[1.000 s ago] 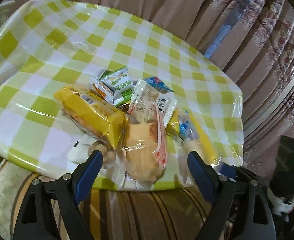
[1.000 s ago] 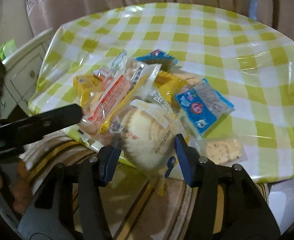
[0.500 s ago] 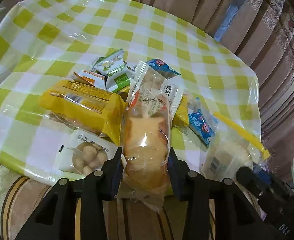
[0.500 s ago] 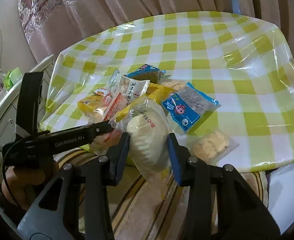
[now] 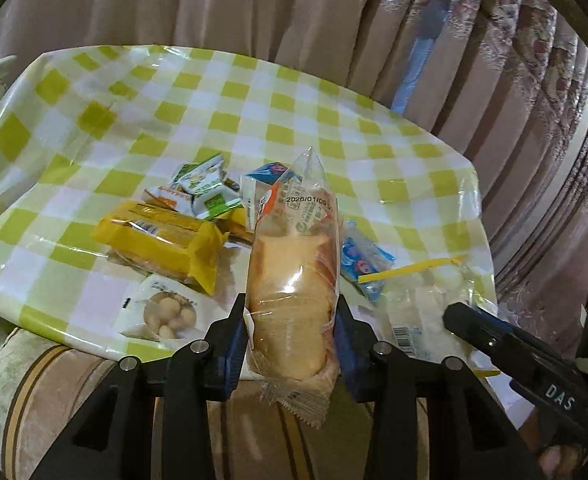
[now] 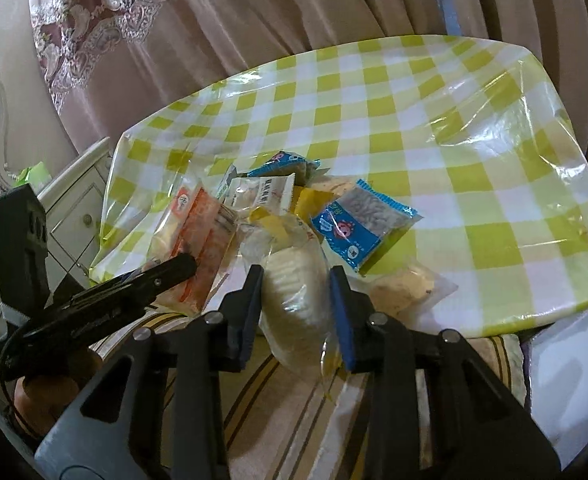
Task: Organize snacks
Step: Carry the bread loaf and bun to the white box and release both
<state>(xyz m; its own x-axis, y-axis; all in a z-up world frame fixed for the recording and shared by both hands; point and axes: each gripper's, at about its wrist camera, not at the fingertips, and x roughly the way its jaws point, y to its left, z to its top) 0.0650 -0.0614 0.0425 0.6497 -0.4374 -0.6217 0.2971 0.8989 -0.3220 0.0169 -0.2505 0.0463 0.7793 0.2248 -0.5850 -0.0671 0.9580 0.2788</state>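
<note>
Your left tool (image 5: 292,330) is clamped on a clear-wrapped bread packet (image 5: 294,280) and your right tool (image 6: 295,304), whose jaws have just been closing, grips a pale round-cake packet (image 6: 294,292), both held at the near edge of the checked tabletop (image 5: 134,120). The other snacks lie heaped by that edge, among them a yellow packet (image 5: 162,240) and a blue packet (image 6: 363,220). Raise both packets clear of the heap before moving them, holding each steadily without crushing the soft contents.
</note>
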